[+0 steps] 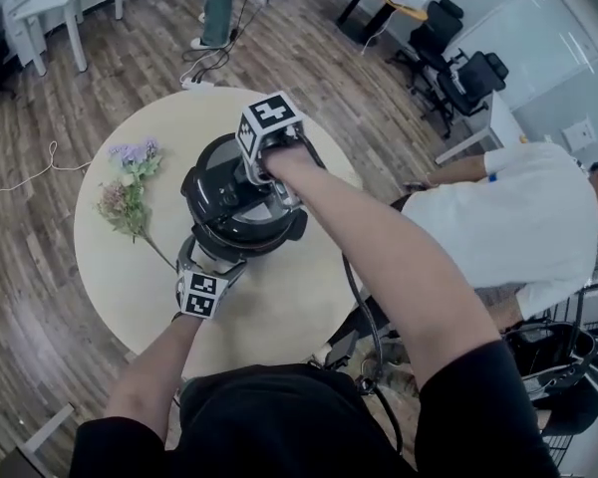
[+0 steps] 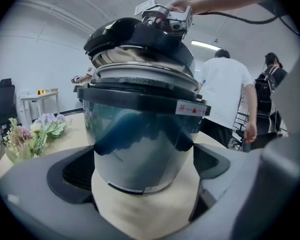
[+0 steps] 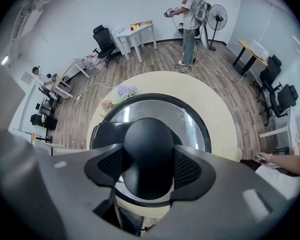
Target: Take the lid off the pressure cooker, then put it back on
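The pressure cooker stands in the middle of the round table [image 1: 279, 312]. Its steel pot [image 2: 140, 149] has a black rim band. My left gripper [image 1: 211, 259] reaches in level from the near side, and its pads [image 2: 72, 171] close on the pot's lower wall. The black and steel lid [image 2: 135, 39] sits tilted on top of the pot, its left side raised off the rim. From above, my right gripper [image 3: 149, 156] points down and is shut on the lid's round black knob [image 3: 149, 144]. In the head view the arm and marker cube hide the knob over the lid [image 1: 234, 207].
A bunch of artificial flowers [image 1: 130, 182] lies on the table left of the cooker. A person in a white shirt [image 1: 528, 217] stands close at the right. Office chairs [image 1: 463, 63] and a fan stand [image 1: 219, 8] are farther off on the wooden floor.
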The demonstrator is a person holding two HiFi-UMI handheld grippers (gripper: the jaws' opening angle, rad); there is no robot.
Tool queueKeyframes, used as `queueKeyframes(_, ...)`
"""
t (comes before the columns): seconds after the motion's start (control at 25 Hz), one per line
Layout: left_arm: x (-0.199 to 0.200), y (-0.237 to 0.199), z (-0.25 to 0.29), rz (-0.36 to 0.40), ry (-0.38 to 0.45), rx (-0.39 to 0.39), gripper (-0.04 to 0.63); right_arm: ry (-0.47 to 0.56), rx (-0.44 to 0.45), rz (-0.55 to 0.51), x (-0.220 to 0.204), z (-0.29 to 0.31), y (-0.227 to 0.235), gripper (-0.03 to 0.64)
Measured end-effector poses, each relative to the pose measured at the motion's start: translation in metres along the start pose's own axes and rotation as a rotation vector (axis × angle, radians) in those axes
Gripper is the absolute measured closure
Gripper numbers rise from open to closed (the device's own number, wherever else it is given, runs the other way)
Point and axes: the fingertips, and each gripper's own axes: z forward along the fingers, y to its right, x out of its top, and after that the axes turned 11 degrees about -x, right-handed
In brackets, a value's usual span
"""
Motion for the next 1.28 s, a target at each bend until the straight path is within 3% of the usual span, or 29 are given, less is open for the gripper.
queueKeyframes(0.16, -0.001, 0.0, -0.001, 0.0, 0.002, 0.001, 0.003, -0.022, -0.048, -0.048, -0.008, 0.012, -0.003, 0.331)
queueKeyframes(0.88, -0.001, -0.001, -0.001, -0.002, 0.006, 0.0, 0.003, -0.043, -0.065, -0.099, -0.02, 0.03, -0.018, 0.331)
queueKeyframes(1.08, -0.003, 0.001, -0.001, 0.001, 0.008, -0.001, 0.005, -0.056, -0.098, -0.195, -0.03, 0.037, -0.024, 0.331)
queueKeyframes(1.28, -0.003, 0.001, 0.0, 0.002, 0.014, 0.001, 0.005, -0.062, -0.093, -0.18, -0.03, 0.04, -0.024, 0.331)
